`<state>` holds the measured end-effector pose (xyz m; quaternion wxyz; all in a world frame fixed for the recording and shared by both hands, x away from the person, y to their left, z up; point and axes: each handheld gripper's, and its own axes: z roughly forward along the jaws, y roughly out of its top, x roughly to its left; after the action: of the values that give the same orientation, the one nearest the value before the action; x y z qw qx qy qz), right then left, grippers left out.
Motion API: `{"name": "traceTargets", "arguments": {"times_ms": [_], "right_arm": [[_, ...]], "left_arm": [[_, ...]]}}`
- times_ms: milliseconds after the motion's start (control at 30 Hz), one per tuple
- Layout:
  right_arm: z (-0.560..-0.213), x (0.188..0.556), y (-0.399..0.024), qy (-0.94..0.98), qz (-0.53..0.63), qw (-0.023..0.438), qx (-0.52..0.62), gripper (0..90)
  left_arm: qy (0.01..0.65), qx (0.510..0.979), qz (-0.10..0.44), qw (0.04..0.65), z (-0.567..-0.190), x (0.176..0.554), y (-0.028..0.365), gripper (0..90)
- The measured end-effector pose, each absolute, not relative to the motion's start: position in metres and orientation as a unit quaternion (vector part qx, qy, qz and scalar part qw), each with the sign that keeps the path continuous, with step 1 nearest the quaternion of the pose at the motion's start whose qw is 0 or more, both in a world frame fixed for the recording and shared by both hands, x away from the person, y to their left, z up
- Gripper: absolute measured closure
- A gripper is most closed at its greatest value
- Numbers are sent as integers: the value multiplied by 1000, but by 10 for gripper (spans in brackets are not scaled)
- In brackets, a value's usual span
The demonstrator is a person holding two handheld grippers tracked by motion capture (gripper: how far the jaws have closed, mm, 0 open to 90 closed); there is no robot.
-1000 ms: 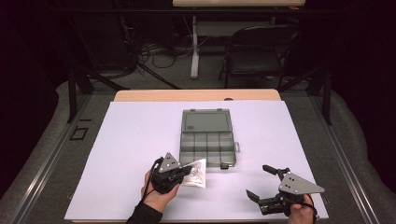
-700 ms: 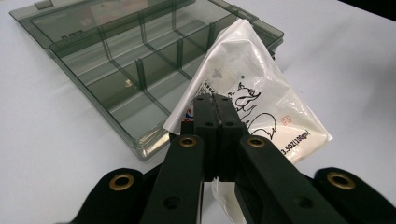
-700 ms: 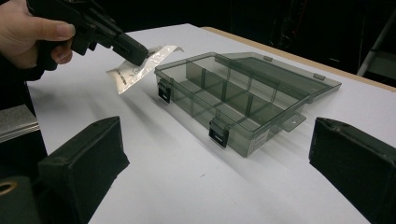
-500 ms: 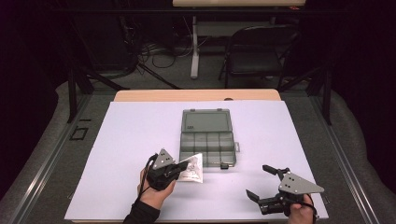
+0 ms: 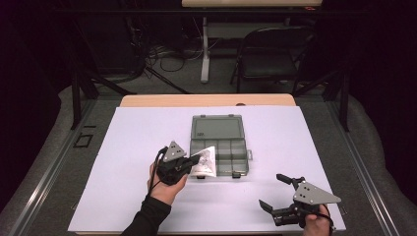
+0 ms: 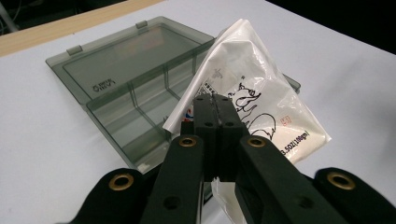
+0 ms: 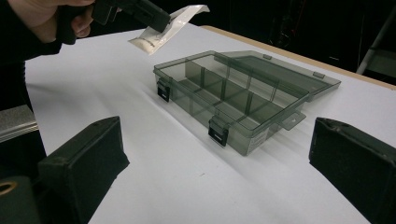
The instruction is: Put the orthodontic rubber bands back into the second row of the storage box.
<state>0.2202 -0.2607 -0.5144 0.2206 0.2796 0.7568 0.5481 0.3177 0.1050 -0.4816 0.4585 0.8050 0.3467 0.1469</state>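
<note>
Above the near-left corner of the open organiser box (image 5: 219, 145), the left tongs (image 5: 196, 160) clench a white sachet (image 5: 205, 162), seemingly mid-carry; next, lowering it into a compartment, while the right tongs (image 5: 275, 192) wait released.

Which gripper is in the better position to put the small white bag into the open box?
Left. The left gripper is shut on the white bag beside the box; the right gripper is open, farther away.
</note>
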Motion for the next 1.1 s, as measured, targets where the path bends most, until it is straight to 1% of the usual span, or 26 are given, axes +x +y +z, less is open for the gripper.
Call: {"name": "traceTargets", "arguments": {"times_ms": [400, 1100], "right_arm": [[-514, 220, -261, 761, 543, 221, 279, 29], [-514, 220, -262, 759, 547, 220, 276, 29]], "left_arm": [[347, 807, 150, 453, -479, 334, 89, 900], [361, 818, 150, 422, -500, 359, 59, 900]]}}
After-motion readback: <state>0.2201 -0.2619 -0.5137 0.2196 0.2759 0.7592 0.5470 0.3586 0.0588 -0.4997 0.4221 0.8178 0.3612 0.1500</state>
